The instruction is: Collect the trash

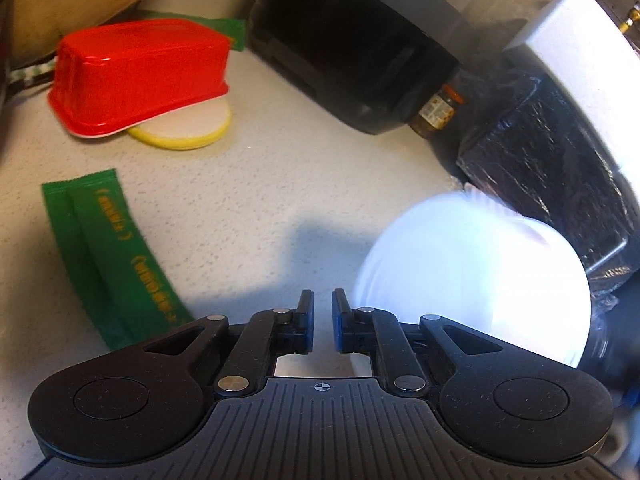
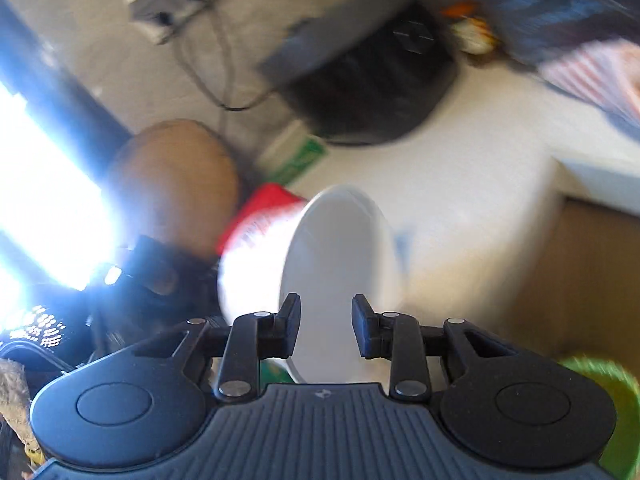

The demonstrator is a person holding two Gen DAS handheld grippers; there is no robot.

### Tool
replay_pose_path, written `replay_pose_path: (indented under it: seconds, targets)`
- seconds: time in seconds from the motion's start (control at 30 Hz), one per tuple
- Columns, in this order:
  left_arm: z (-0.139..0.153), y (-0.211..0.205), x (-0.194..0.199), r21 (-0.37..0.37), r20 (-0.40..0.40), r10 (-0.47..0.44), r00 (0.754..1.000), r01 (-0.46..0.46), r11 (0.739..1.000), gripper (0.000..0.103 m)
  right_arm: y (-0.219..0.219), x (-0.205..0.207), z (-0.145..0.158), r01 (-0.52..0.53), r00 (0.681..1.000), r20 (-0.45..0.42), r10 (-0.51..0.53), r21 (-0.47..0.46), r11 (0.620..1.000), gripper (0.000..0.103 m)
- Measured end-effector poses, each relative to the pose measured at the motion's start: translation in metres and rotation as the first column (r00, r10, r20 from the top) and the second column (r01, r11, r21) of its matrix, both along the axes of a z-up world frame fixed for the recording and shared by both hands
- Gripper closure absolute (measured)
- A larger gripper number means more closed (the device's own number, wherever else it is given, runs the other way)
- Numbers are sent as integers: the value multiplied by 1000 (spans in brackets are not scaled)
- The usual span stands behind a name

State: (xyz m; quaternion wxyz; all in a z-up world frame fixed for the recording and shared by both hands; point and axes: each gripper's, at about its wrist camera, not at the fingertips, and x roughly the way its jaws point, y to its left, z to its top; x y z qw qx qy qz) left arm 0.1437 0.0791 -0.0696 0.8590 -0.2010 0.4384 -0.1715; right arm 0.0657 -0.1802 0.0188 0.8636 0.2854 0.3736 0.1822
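Item: white cup, on its side between my right tool, gap medium, contact unclear. Left tool narrow, empty. Green wrapper on bench, nine o'clock, uncollected.

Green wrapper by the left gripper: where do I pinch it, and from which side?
Pinch the green wrapper at its raised centre fold, coming straight down from above. It lies flat on the counter, so only that ridge offers purchase. The left gripper is nearly closed; open it first.
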Motion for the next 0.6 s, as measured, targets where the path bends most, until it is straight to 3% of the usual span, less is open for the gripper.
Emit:
replay_pose_path:
  seconds: [0.1,0.23,0.43,0.5,0.6]
  targets:
    - [1,16,-7,13,-5,50,999,-50,999,92,30,27,12,-33,999,29,35,-51,998,75]
    - [13,38,-24,49,35,129,991,-131,990,88,51,47,11,-92,996,0,92,-44,995,74]
    - [46,72,-52,46,122,265,957,-272,961,88,84,41,5,-236,972,-28,235,-106,966,63]
    - [62,81,-63,27,166,284,944,-292,956,87,81,34,15,-235,971,12,239,-133,963,62]
    - [82,86,-74,0,216,271,938,-278,961,87,58,28,32,-170,980,76,185,-175,970,44]
